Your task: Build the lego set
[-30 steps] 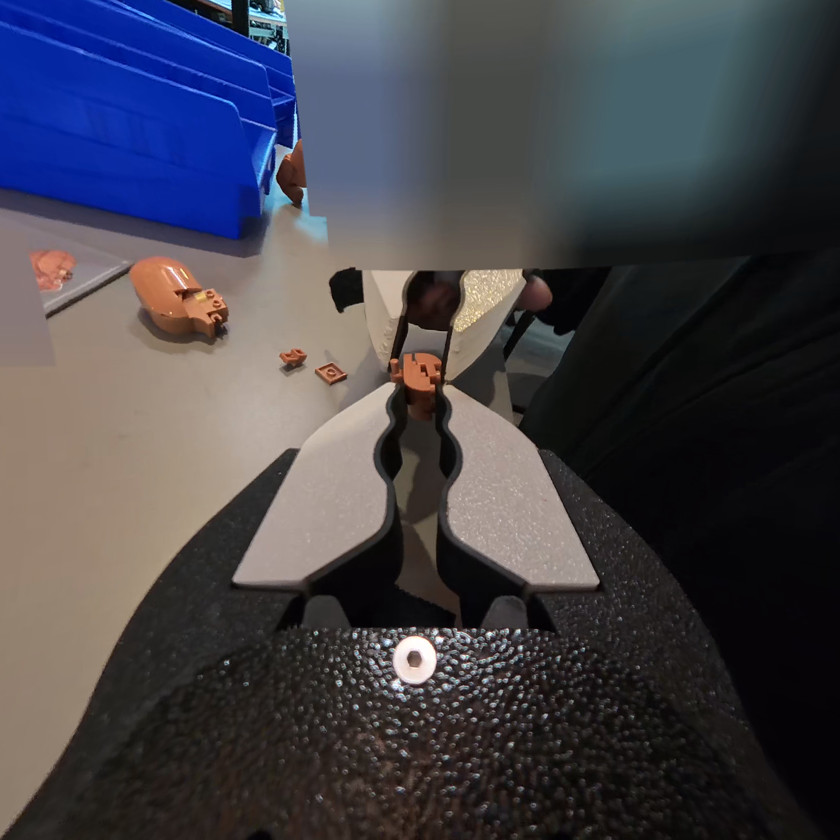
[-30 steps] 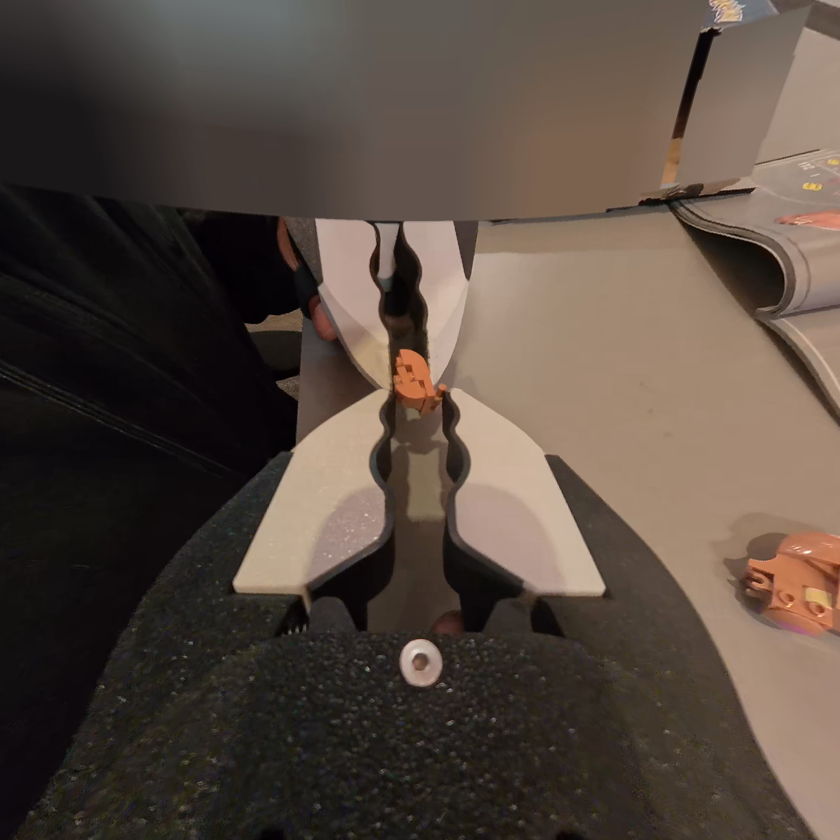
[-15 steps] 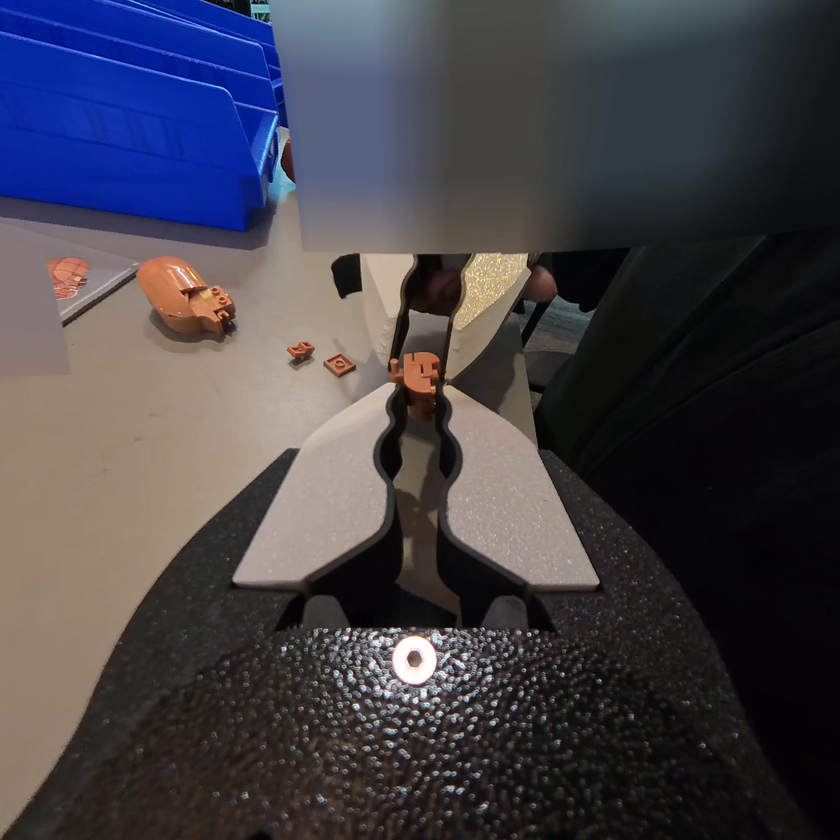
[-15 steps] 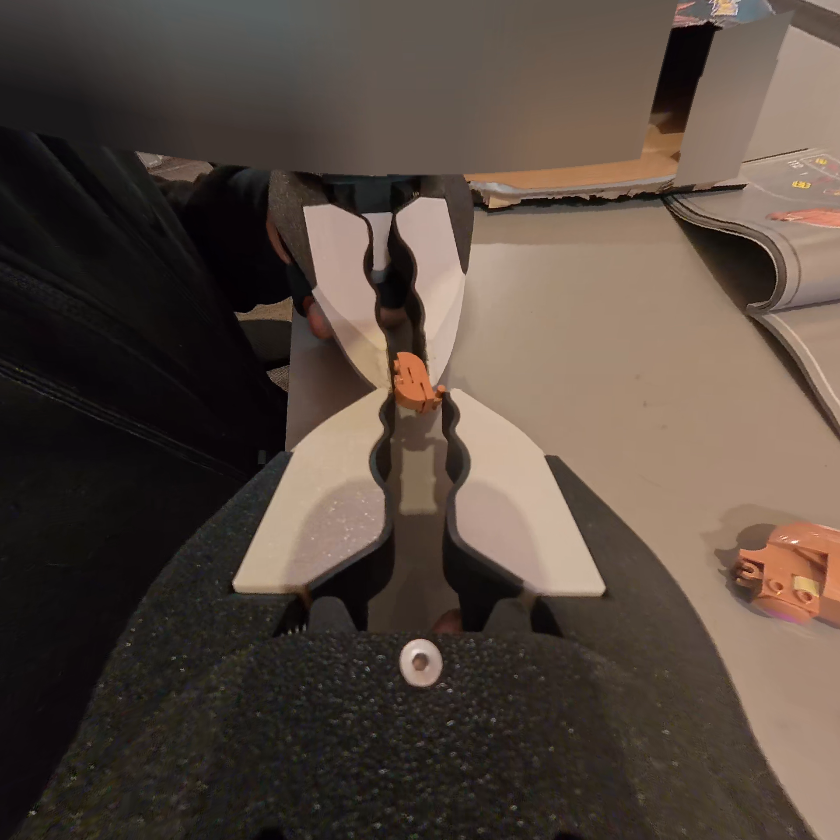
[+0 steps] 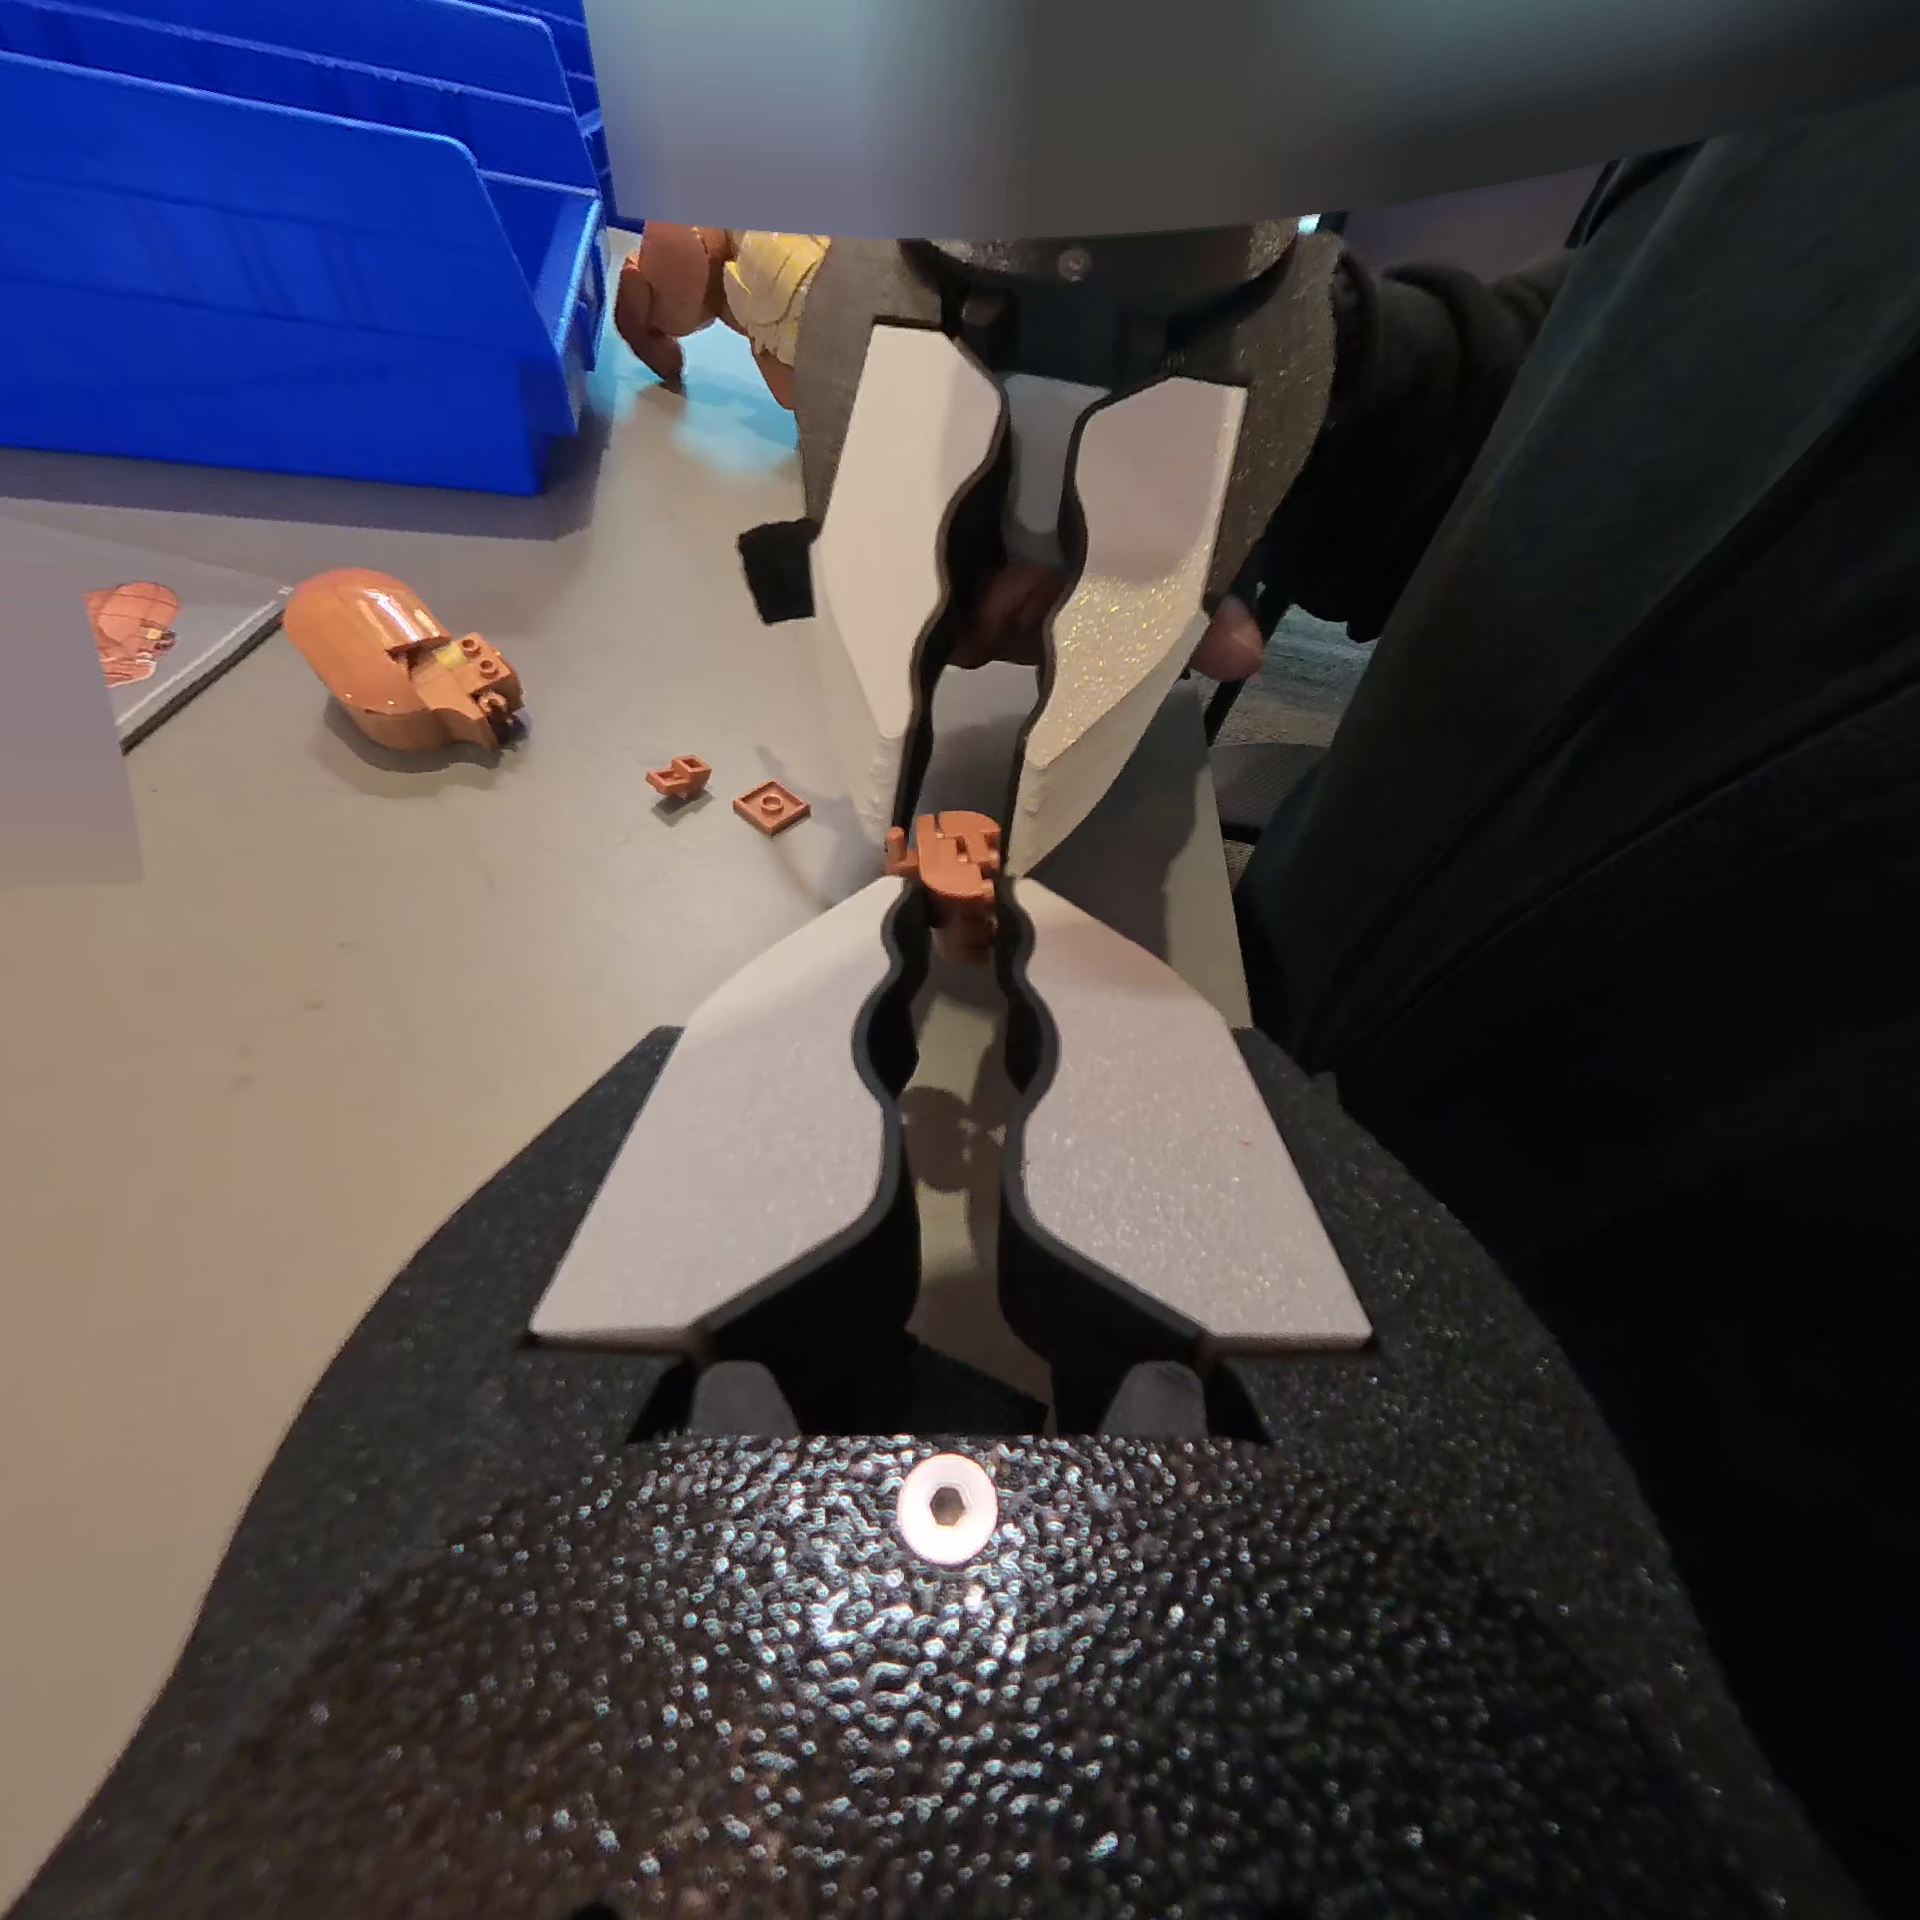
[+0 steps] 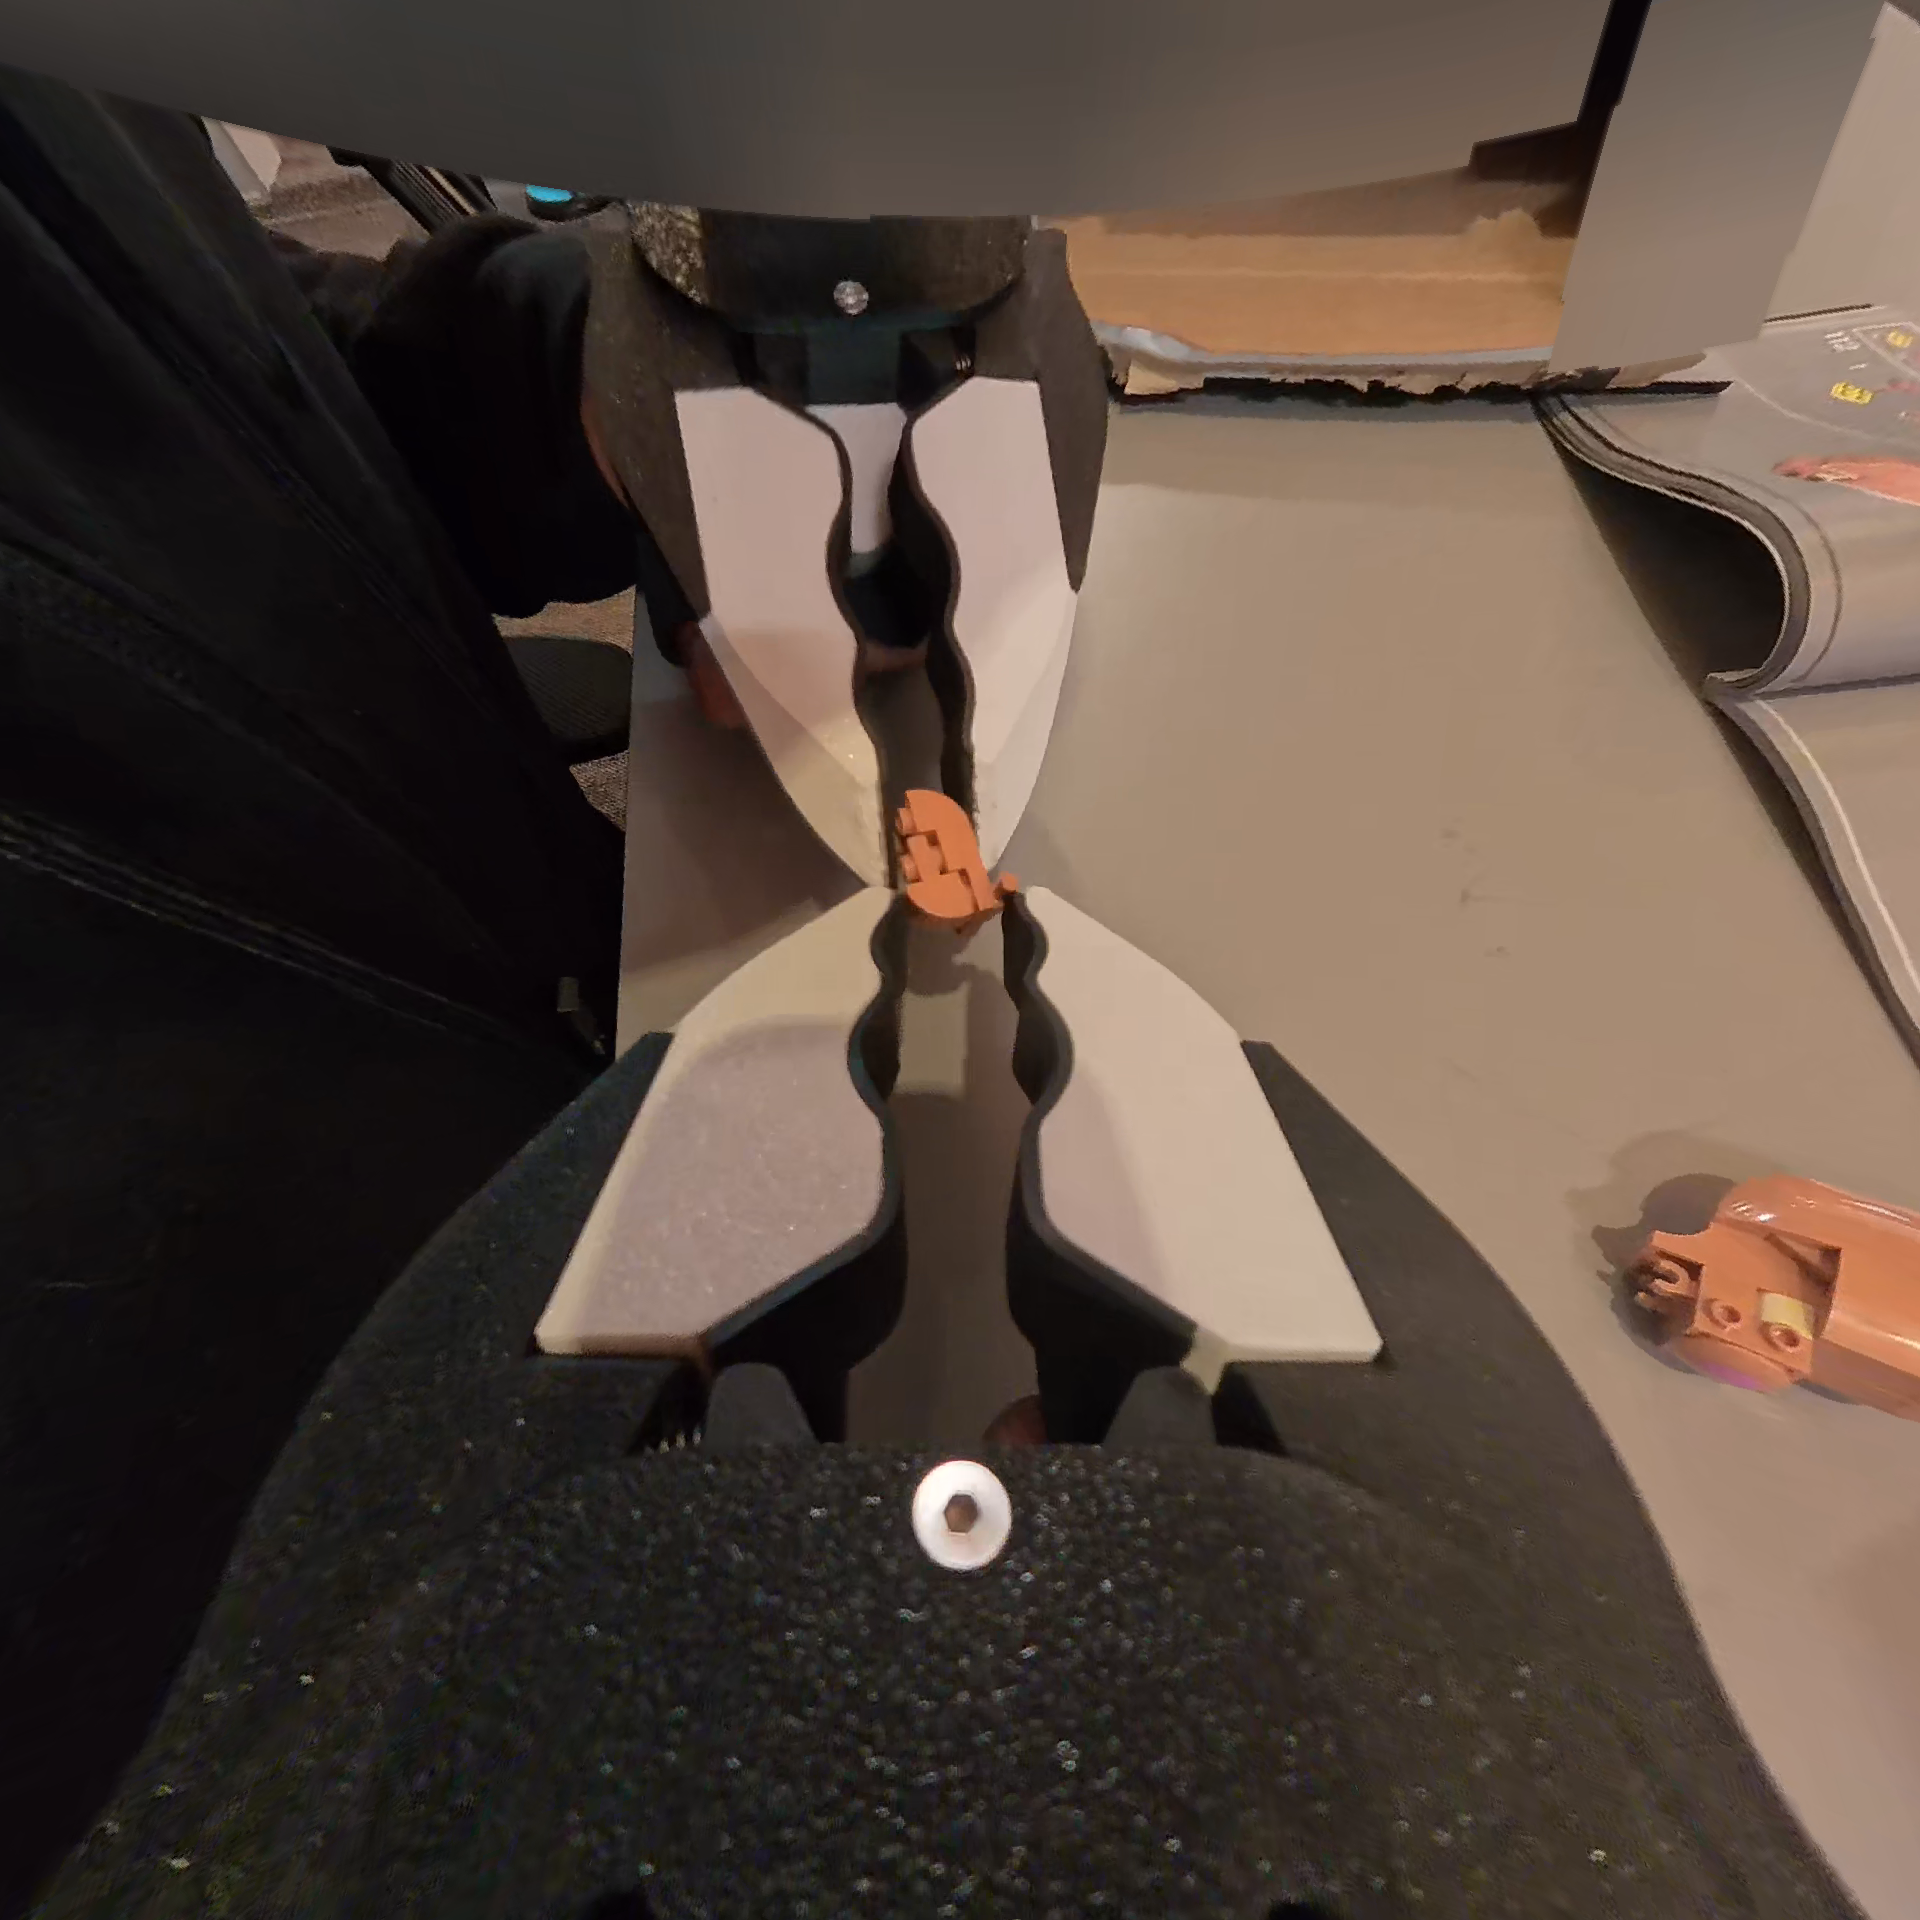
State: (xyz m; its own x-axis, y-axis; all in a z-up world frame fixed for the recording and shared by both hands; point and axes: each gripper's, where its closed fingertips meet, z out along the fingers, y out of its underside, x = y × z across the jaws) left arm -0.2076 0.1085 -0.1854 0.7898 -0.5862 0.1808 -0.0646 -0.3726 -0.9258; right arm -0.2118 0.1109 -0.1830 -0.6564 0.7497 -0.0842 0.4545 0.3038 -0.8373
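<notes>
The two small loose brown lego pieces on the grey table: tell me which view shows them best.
The left wrist view. There the two small loose brown lego pieces lie unobstructed on the grey table, left of the gripper tips. The right wrist view does not show them.

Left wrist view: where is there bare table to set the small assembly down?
Bare grey table lies in front of the domed brown sub-build and two loose pieces, left of the left tongs. It is crowded toward the blue bins and booklet corner.
</notes>
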